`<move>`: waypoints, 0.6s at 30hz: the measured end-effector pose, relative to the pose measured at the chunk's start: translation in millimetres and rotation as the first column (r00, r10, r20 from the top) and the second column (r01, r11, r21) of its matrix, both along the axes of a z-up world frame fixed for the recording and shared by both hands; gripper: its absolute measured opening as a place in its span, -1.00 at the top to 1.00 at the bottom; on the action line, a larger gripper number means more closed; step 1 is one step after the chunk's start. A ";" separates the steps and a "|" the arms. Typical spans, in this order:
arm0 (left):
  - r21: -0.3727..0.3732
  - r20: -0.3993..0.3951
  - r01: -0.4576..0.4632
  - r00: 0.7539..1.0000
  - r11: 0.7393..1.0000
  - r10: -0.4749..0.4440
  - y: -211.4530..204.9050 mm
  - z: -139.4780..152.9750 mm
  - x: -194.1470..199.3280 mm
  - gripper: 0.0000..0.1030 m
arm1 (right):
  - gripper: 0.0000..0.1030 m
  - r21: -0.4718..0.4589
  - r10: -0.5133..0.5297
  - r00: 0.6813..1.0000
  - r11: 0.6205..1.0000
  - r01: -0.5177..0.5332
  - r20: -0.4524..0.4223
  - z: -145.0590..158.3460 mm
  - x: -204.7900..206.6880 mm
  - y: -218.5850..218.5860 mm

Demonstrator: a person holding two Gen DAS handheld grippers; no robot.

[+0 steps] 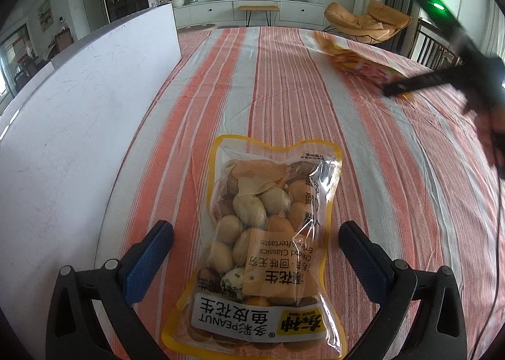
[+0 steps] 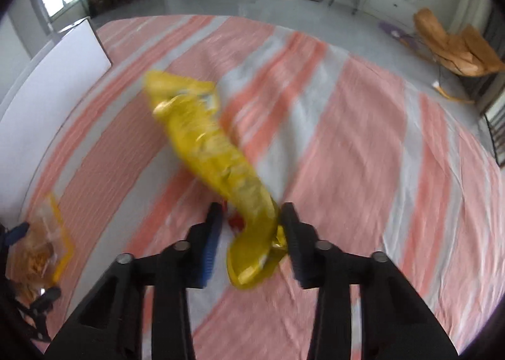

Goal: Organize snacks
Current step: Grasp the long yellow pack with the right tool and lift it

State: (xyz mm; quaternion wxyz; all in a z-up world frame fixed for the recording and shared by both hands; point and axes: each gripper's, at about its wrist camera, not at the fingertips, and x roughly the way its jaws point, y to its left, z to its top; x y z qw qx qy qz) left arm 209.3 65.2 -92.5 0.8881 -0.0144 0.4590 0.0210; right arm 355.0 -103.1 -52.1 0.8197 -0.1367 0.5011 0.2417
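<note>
On striped cloth (image 1: pixel 284 91) | left jaws apart around peanut bag (image 1: pixel 265 233) | right jaws clamp yellow bag (image 2: pixel 221 151)

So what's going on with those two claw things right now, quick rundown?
Left gripper open, astride peanut bag on striped cloth. Right gripper shut on yellow snack bag. Nothing in the way.

1. The striped cloth (image 1: pixel 284 82) carries coral-orange and pale grey bands with thin white lines.
2. On it, the peanut bag (image 1: pixel 262 233) is clear with a yellow border, a white label and black lettering, showing tan and brown nuts.
3. Left of the cloth, the board (image 1: pixel 79 114) is plain white.
4. Above the cloth, the crumpled snack bag (image 2: pixel 217 151) is bright yellow with a red patch.
5. The gripper pads (image 1: pixel 148 259) are blue on black fingers.
</note>
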 end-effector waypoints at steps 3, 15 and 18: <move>0.000 0.000 0.000 1.000 1.000 0.000 -0.8 0.0 0.7 -1.00 | 0.45 0.002 -0.064 0.998 0.998 0.064 0.006 1.3 -37.9 -28.2; 0.000 0.000 0.000 1.000 1.000 0.000 -1.4 -0.2 1.1 -1.00 | 0.20 0.093 -0.376 0.923 0.925 0.369 0.078 7.4 -238.3 -119.3; 0.000 0.000 0.000 1.000 1.000 0.000 -1.2 -0.5 0.8 -1.00 | -0.92 0.138 -0.360 0.927 0.928 0.345 0.105 7.8 -258.9 -100.7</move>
